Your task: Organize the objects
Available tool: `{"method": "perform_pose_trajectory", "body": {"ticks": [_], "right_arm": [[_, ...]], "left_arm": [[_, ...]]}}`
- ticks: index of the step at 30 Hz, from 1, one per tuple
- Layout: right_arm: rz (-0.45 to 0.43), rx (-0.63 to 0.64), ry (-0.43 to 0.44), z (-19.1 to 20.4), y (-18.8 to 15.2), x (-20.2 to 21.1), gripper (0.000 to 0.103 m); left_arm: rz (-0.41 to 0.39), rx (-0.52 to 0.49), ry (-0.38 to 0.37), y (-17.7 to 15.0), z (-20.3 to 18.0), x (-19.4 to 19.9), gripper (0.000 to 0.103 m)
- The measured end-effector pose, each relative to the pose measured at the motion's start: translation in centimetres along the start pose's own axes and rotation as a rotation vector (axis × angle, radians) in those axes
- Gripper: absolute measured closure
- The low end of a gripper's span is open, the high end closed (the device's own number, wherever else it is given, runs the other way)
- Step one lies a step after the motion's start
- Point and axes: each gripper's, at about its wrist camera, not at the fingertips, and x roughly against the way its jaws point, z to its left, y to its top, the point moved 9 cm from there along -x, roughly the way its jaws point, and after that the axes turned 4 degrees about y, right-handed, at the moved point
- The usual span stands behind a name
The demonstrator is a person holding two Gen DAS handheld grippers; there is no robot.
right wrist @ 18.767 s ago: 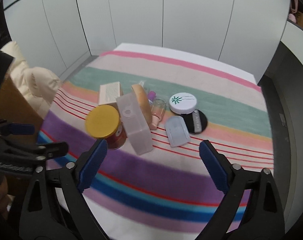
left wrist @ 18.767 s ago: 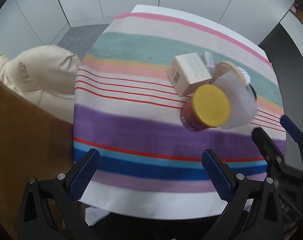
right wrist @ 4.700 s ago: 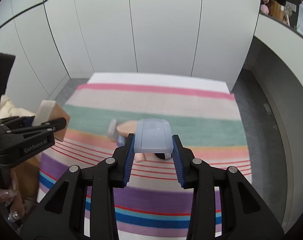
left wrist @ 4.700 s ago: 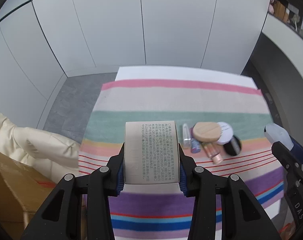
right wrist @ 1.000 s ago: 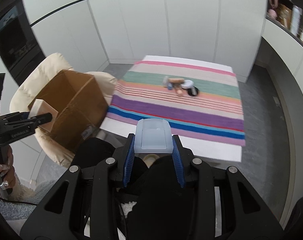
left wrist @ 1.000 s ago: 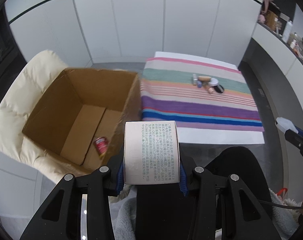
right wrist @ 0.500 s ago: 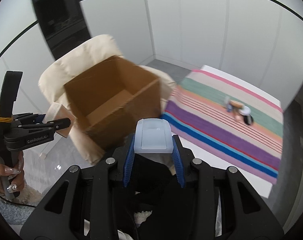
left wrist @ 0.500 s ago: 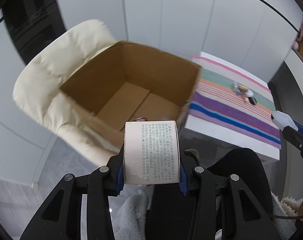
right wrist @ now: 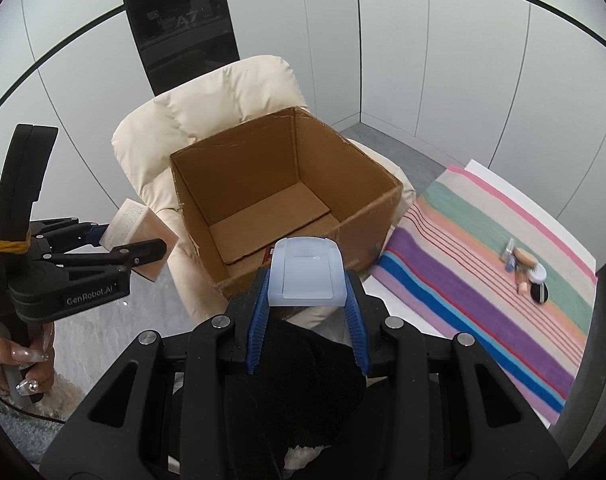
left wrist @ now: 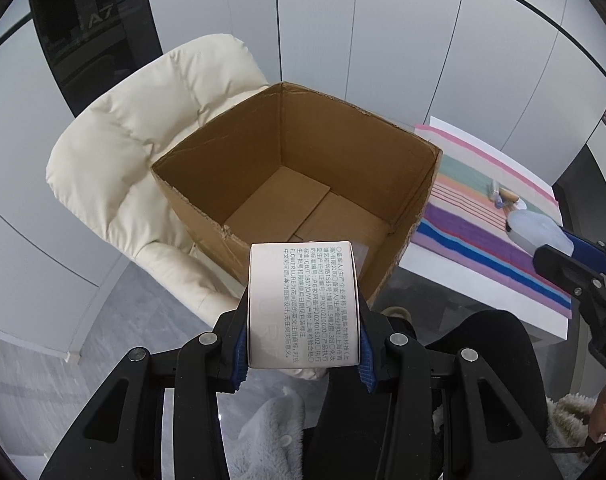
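My left gripper (left wrist: 304, 312) is shut on a beige printed carton (left wrist: 304, 300) and holds it just short of the near rim of an open cardboard box (left wrist: 295, 184). It also shows in the right wrist view (right wrist: 115, 240), left of the box (right wrist: 287, 200). My right gripper (right wrist: 307, 280) is shut on a pale blue plastic case (right wrist: 307, 272), in front of the box's near wall. That case also shows at the right of the left wrist view (left wrist: 539, 232). A bit of red shows on the box floor (right wrist: 269, 255).
The box sits on a cream padded armchair (left wrist: 143, 160). A striped cloth covers a table (right wrist: 483, 248) to the right, with several small cosmetics (right wrist: 527, 272) on it. The person's dark-clad legs are below the grippers. White wall panels stand behind.
Both grippers have swung left from the table toward the box and come closer to it. The box now fills the middle of both views. Both still hold their objects.
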Motion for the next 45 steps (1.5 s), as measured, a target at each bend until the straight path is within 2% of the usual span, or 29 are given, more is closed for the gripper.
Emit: {"method": "perform_pose_trajectory", "body": {"ticks": [10, 18, 20, 21, 22, 23, 24, 25, 26, 28, 31, 36, 45], "right_arm": [[0.024, 0.082, -0.001, 1.0, 4.1, -5.0, 0.066], [0.065, 0.109, 0.003, 1.6, 7.0, -10.3, 0.066], [0.072, 0.110, 0.000, 1.7, 7.5, -11.4, 0.066], [0.072, 0.109, -0.004, 1.7, 7.6, -11.9, 0.065], [0.063, 0.107, -0.017, 1.7, 7.9, -12.2, 0.065], [0.044, 0.109, -0.041, 1.5, 8.2, -12.5, 0.049], [0.034, 0.113, -0.069, 1.4, 8.4, -12.8, 0.022], [0.027, 0.115, -0.113, 1.1, 8.6, -12.9, 0.008], [0.016, 0.120, -0.159, 0.8, 8.8, -13.0, 0.000], [0.002, 0.133, -0.169, 0.8, 9.1, -13.2, 0.000], [0.015, 0.122, -0.133, 1.1, 8.9, -13.8, 0.000], [0.033, 0.103, -0.113, 0.9, 8.5, -14.1, 0.000], [0.032, 0.075, -0.123, 0.3, 8.4, -13.4, 0.000]], "left_arm": [[-0.030, 0.021, 0.053, 5.8, 2.3, -3.5, 0.059], [-0.015, 0.003, 0.034, 9.2, 3.0, -7.4, 0.059], [-0.030, 0.001, 0.042, 9.8, 3.3, -7.8, 0.055], [-0.038, 0.004, 0.043, 10.1, 3.5, -7.9, 0.050], [-0.036, 0.010, 0.039, 10.1, 3.8, -8.2, 0.032], [-0.024, 0.020, 0.026, 10.0, 4.0, -8.4, 0.020], [-0.015, 0.036, 0.028, 9.9, 4.5, -8.7, 0.011], [-0.013, 0.053, 0.040, 9.9, 5.0, -8.7, 0.009], [-0.012, 0.066, 0.021, 9.9, 5.4, -8.8, 0.009], [-0.005, 0.099, -0.020, 9.9, 5.9, -8.8, 0.009], [0.003, 0.118, -0.042, 9.8, 6.1, -8.8, 0.009], [-0.015, 0.085, -0.011, 9.9, 5.8, -8.4, 0.009], [-0.032, 0.074, -0.007, 9.8, 5.6, -7.8, 0.009]]}}
